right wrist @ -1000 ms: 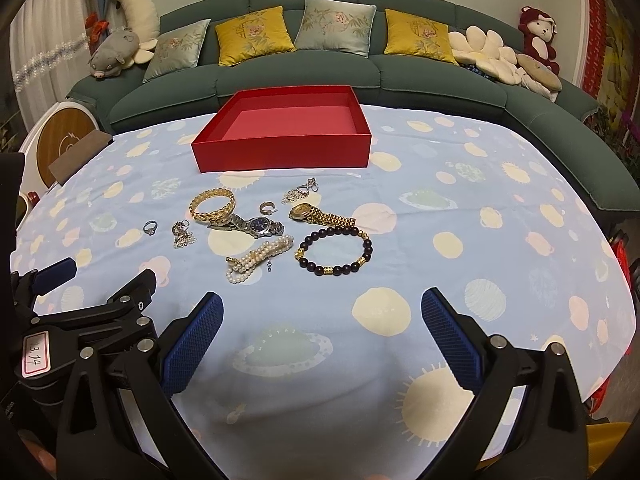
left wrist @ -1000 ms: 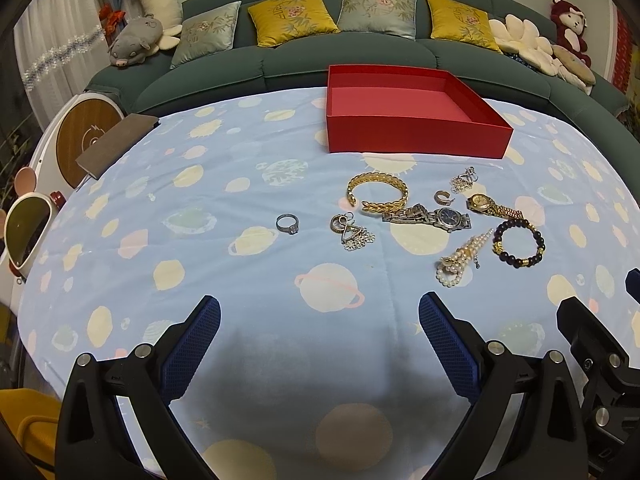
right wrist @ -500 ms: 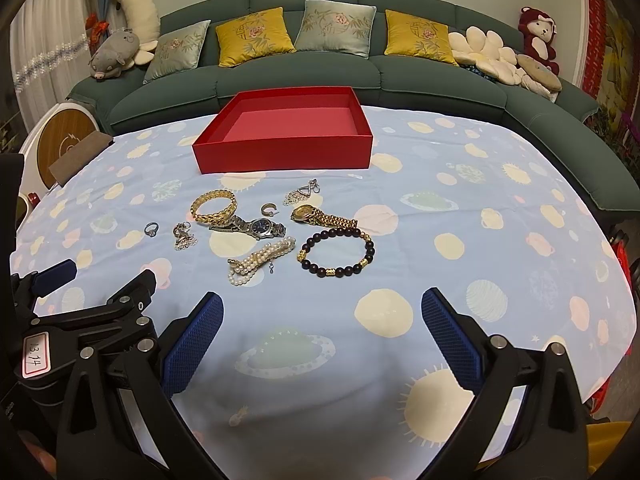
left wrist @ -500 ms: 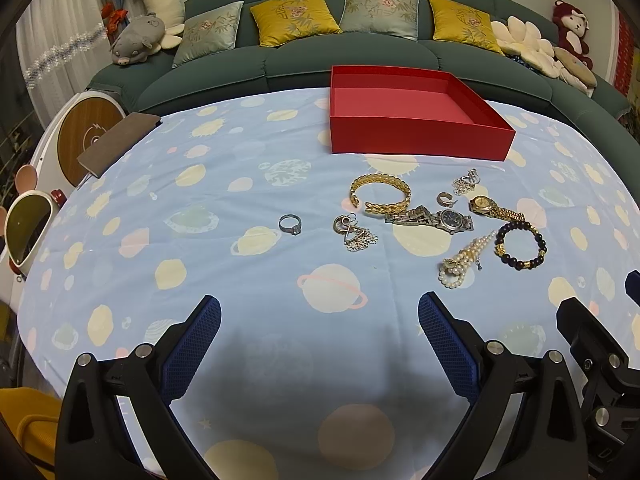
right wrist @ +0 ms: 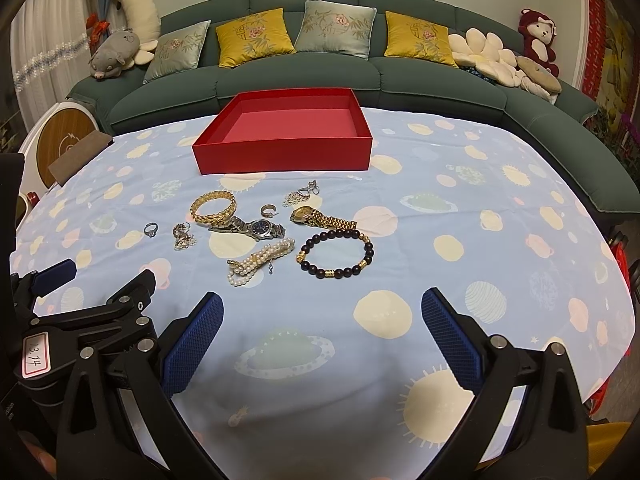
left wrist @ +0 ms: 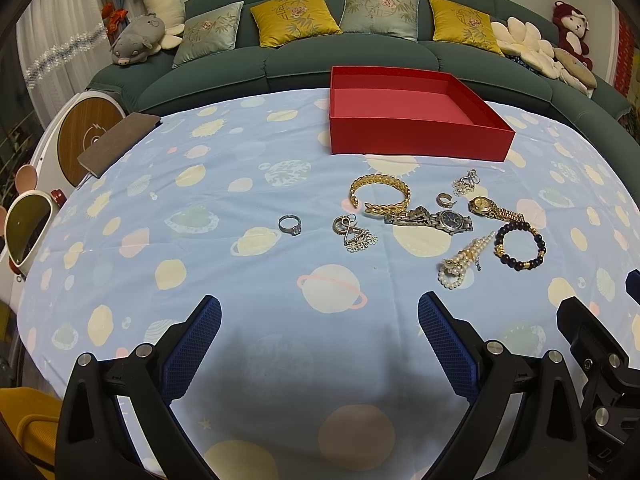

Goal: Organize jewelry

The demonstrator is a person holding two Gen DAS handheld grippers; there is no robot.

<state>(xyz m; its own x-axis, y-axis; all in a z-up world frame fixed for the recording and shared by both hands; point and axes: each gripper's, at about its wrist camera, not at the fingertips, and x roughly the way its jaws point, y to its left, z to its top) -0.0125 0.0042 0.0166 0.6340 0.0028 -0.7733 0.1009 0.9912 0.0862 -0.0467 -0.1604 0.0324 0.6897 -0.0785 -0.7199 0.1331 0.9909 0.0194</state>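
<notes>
Both grippers, left (left wrist: 319, 322) and right (right wrist: 322, 320), hover wide open and empty; the overlapping gold bangle (right wrist: 213, 207) and silver watch (right wrist: 253, 228) risk snagging together when lifted.

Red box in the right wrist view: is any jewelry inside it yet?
No. The red box shows only its bare pink floor, and the pieces, such as the gold bangle and dark bead bracelet, lie on the tablecloth in front.

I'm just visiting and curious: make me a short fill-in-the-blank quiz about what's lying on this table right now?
1. The open box behind the jewelry is colored ____.
2. Inside, that box holds ____ pieces of jewelry.
3. The pearl bracelet lies directly beside a bracelet of ____ beads with gold accents.
4. Both the left gripper and right gripper have their fingers spread ____.

Missing words: red; no; dark; open
</notes>
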